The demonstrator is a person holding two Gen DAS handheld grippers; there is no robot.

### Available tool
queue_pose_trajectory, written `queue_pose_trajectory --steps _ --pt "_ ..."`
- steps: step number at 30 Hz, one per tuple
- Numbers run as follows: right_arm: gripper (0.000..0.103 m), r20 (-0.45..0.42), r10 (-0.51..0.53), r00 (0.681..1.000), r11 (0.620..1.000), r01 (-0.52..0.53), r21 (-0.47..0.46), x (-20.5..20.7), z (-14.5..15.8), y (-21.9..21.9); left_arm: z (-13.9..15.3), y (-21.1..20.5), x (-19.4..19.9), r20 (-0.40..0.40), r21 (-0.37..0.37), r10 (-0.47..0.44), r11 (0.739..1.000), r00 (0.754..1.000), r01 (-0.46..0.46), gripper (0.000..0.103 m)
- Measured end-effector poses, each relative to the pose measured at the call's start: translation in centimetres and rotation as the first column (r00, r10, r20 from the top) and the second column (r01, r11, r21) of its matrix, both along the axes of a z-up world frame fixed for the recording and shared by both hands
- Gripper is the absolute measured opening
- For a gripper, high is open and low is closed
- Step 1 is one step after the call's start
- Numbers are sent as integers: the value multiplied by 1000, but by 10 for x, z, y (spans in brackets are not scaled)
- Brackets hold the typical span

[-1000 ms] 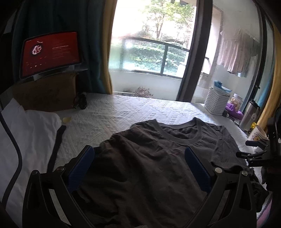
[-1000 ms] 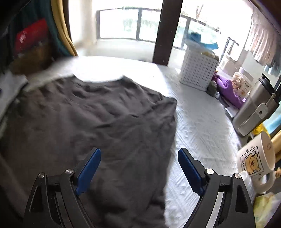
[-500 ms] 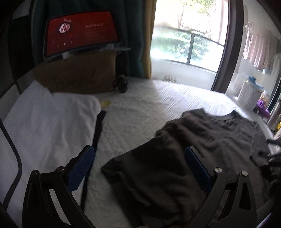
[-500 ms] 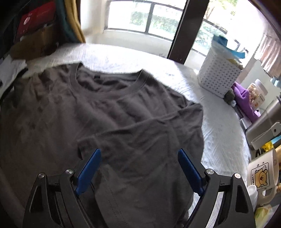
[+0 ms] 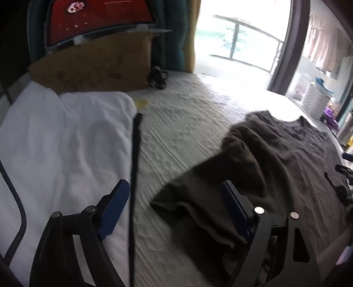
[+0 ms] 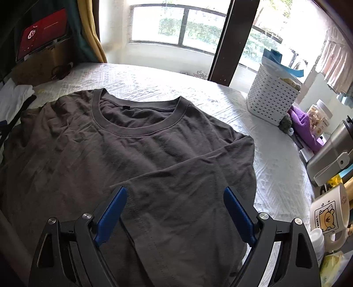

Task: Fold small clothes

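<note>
Right now a dark grey short-sleeved cotton T-shirt (image 6: 141,159) lies spread face-up on the white textured bedspread (image 6: 275,176), its ribbed round collar (image 6: 134,128) pointing away from both tools. The right hand-held gripper (image 6: 175,208) hovers over the shirt's lower right part with its blue-padded jaws standing wide; cloth lies beneath and between them, and the pads do not press on it. Just ahead of that hand-held gripper the shirt's right sleeve is folded inward across the chest, making a diagonal crease. Off to its right stand a white perforated plastic basket (image 6: 271,99), a purple cloth (image 6: 304,128), a steel flask (image 6: 331,152) and a cream mug with a bear picture (image 6: 328,214). The left hand-held gripper (image 5: 174,198) hangs over the shirt's left sleeve (image 5: 176,205), whose hem lies crumpled between the jaws; the jaws have just been closing a little yet are still well apart, and the pads are clear of the fabric. To the left of this hand-held gripper lies a folded white garment (image 5: 66,150) with a black strap (image 5: 135,167) along its edge; farther ahead are a brown cardboard box (image 5: 92,66) and a red-lit screen (image 5: 99,17) on top of it.
</note>
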State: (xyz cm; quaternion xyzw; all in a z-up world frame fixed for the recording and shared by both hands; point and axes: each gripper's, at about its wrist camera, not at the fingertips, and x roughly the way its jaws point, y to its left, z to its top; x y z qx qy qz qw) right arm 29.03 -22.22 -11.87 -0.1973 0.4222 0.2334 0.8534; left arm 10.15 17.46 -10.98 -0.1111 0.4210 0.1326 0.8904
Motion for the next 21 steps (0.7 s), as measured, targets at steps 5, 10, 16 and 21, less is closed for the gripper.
queue_pose_trajectory --steps 5,10,16,21 --pt "90 -8 -3 1000 1000 3 -3 1 -3 2 -6 -16 -9 -37 -27 -63 998 997 62 74" --pt "90 -7 6 1000 1000 -6 -2 1 -4 2 -3 -16 -29 -28 -85 -51 995 998 49 63" --pt "90 -16 15 1000 1000 -15 10 -1 -9 4 -9 -29 -35 -43 -173 -95 981 995 86 51" --pt "90 -13 21 1000 999 -21 28 -6 -8 1 -16 -39 -34 -67 -122 -88 989 994 79 11"
